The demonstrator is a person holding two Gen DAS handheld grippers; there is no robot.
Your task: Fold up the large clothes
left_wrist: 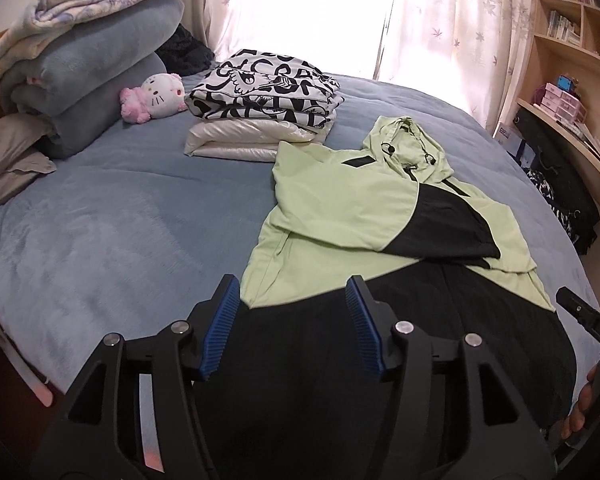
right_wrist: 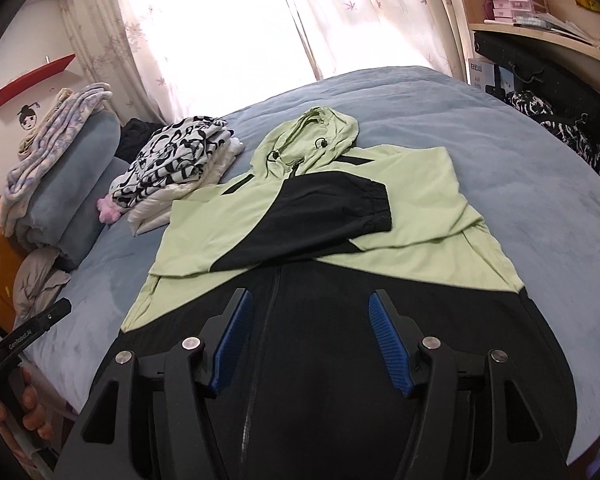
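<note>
A light green and black hooded jacket [left_wrist: 340, 208] [right_wrist: 420, 200] lies flat on the blue bed cover [left_wrist: 120, 220], hood [right_wrist: 320, 128] pointing away from me. Its sleeves are folded across the chest, and a black cuffed sleeve end [right_wrist: 340, 208] lies on top. My left gripper [left_wrist: 292, 284] hovers open over the jacket's black lower left part. My right gripper [right_wrist: 310, 296] hovers open over the black lower part beside the zip [right_wrist: 268, 312]. Neither has anything between its blue pads [left_wrist: 220, 328] [right_wrist: 388, 344].
A stack of folded clothes [left_wrist: 260, 112] [right_wrist: 172, 168], with a black-and-white print on top, sits behind the jacket. A pink plush toy [left_wrist: 156, 98] and piled blankets [left_wrist: 80, 68] are at the far left. Shelves and a desk [left_wrist: 572, 120] run along the right.
</note>
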